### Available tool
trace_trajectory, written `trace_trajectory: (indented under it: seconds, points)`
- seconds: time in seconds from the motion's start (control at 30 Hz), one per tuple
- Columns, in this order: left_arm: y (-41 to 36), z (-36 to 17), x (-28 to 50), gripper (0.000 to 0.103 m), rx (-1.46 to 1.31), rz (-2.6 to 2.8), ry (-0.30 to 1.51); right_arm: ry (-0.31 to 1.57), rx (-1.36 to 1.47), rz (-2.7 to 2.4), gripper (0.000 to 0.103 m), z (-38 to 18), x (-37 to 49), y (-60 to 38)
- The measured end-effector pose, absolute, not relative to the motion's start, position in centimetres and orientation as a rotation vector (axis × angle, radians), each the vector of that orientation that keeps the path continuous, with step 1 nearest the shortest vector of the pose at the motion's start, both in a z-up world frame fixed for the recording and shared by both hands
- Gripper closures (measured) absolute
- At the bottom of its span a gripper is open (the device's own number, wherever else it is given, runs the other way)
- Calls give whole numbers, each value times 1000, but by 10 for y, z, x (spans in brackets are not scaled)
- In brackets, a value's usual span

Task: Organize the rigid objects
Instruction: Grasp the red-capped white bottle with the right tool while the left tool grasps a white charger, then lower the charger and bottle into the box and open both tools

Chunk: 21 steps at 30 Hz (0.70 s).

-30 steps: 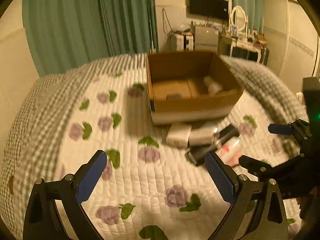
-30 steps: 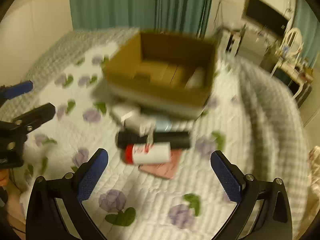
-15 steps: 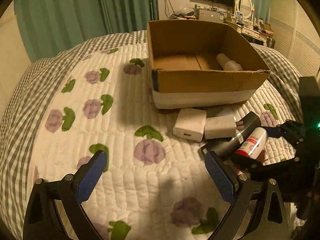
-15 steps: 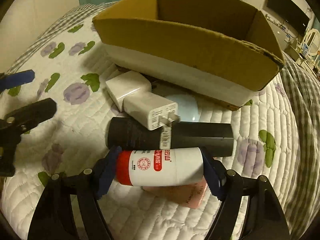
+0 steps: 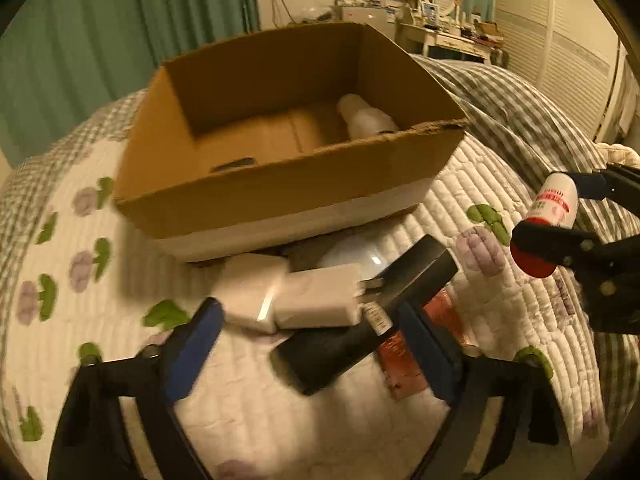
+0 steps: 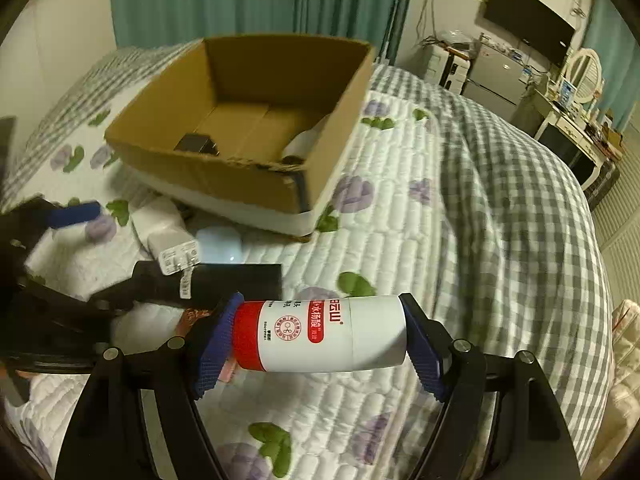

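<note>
My right gripper (image 6: 318,312) is shut on a white bottle with a red cap (image 6: 320,334), gripped end to end and lifted off the quilt; the left wrist view shows the bottle (image 5: 554,204) at the right. The left gripper (image 5: 310,350) hangs low over the pile, its jaws closing. A black tube (image 5: 368,320) and a white charger (image 5: 320,300) lie between them, with no pad pressing. A second charger (image 5: 250,292) and a red packet (image 5: 404,364) lie beside these. The open cardboard box (image 5: 280,196) behind holds a white bottle (image 5: 368,120) and a small dark item (image 5: 234,164).
Everything lies on a quilted bed (image 6: 400,208) with flower prints and a grey checked cover. A pale round object (image 6: 220,244) sits against the box front. Green curtains (image 5: 120,32) hang behind, and a dresser (image 6: 572,128) and a wall screen (image 6: 528,32) stand beyond the bed's right side.
The right gripper closed on the red-capped bottle and raised it off the black tube. The left gripper came in lower over the chargers and tube, and its jaws narrowed.
</note>
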<state>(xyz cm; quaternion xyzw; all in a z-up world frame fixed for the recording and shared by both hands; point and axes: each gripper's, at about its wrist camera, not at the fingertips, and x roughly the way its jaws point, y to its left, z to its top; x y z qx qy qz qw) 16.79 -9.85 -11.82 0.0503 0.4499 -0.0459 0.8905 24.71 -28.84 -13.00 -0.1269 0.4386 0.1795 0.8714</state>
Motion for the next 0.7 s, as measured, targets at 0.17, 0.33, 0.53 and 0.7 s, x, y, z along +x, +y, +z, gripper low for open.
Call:
trace_trajectory:
  seconds: [0.17, 0.33, 0.53, 0.7]
  points:
    - [-108, -141, 185, 34, 102, -93, 984, 923, -218, 383, 26, -135, 257, -301]
    - [-99, -146, 198, 34, 11, -105, 967, 926, -203, 416, 26, -143, 259, -300]
    - [-96, -147, 202, 64, 57, -62, 986, 945, -194, 418, 26, -150, 260, -302]
    - [-97, -129, 187, 74, 113, -56, 968, 950, -201, 409, 26, -151, 258, -302]
